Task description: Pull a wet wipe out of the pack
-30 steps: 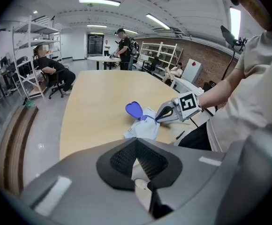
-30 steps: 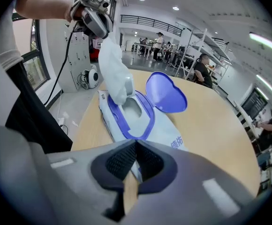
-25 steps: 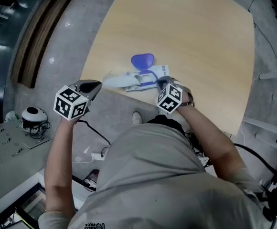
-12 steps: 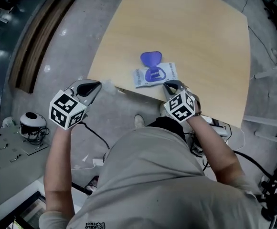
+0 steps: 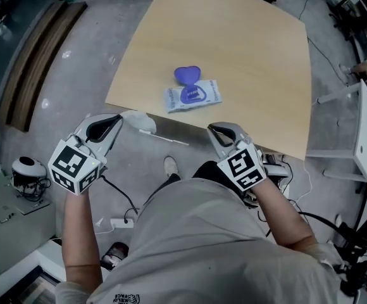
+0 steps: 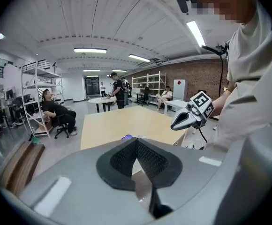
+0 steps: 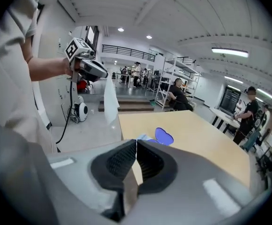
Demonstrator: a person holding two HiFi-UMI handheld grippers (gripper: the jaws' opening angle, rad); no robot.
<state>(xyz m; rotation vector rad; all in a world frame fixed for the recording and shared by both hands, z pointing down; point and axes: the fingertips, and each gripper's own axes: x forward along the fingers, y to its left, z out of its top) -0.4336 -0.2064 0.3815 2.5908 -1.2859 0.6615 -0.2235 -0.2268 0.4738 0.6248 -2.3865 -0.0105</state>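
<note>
**Near field.** In the head view, the left tongs [image 5: 119, 118] were at 8 o'clock and the right tongs [image 5: 212, 128] at 5 o'clock. Both were held off the near edge of the surface [image 5: 253, 49] and above the floor [image 5: 38, 75].

- Left tongs: jaws together, clamped on one corner of the wet wipe [image 5: 139, 120]. The right gripper view showed the wipe hanging from these jaws as a loose white sheet.
- Right tongs: jaws together, pads meeting at the tip, with nothing between them.

**Task item.** The wet wipe was at 1 o'clock of the left tongs. It was clear of the surface and well apart from the pack [image 5: 195, 97]. No strand or second sheet could be seen joining the wipe to the pack.

**Middle field.** The pack lay flat on the surface at 12 o'clock from the person, near the front edge, with neither tongs touching it. Its purple lid [image 5: 187, 75] stood open at 11 o'clock of the pack. Whether another sheet stood up in the opening was too small to tell.

**Far field.** The rest of the surface carried nothing else in view.

**Progress assessment.** The pull appeared complete, with one wipe out and held free. Judged from the task wording, nothing essential was left. At most, the lid was not yet shut and the wipe not yet set down.
</note>
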